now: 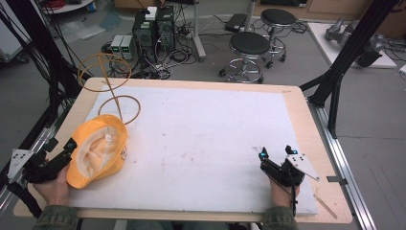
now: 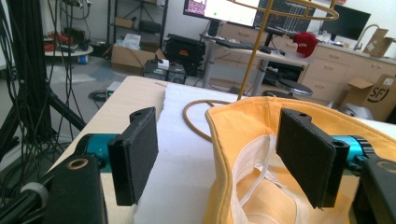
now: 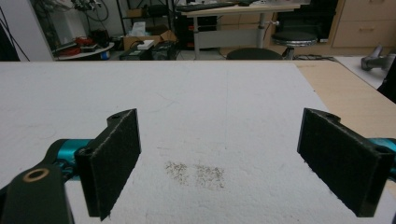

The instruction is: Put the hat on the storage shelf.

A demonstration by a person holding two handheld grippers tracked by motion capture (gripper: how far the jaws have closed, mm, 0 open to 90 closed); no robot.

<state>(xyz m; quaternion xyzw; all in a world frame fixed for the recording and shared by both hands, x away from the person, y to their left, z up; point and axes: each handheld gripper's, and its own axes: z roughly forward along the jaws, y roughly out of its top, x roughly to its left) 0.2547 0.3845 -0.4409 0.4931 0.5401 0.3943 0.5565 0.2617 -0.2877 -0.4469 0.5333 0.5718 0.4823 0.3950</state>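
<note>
Black pads of the left gripper stand wide apart in the left gripper view, one outside and one inside the rim of the yellow cap, not yet touching the cloth. That cap lies upside down at the near left of the table, on the white mat, its pale lining and sweatband facing up. It looks light and soft; the crown will likely fold under a squeeze, so the stitched rim, where the band doubles the cloth, is the firmer place to grip. A pinch there should hold without slipping, as the fabric is not slick. Just behind the cap stands a thin wire stand with hoops at top and base, its lower ring close to the rim. Well apart, at the near right of the mat, the right gripper rests with its jaws spread wide and nothing between them, above a faint speckled stain.
</note>
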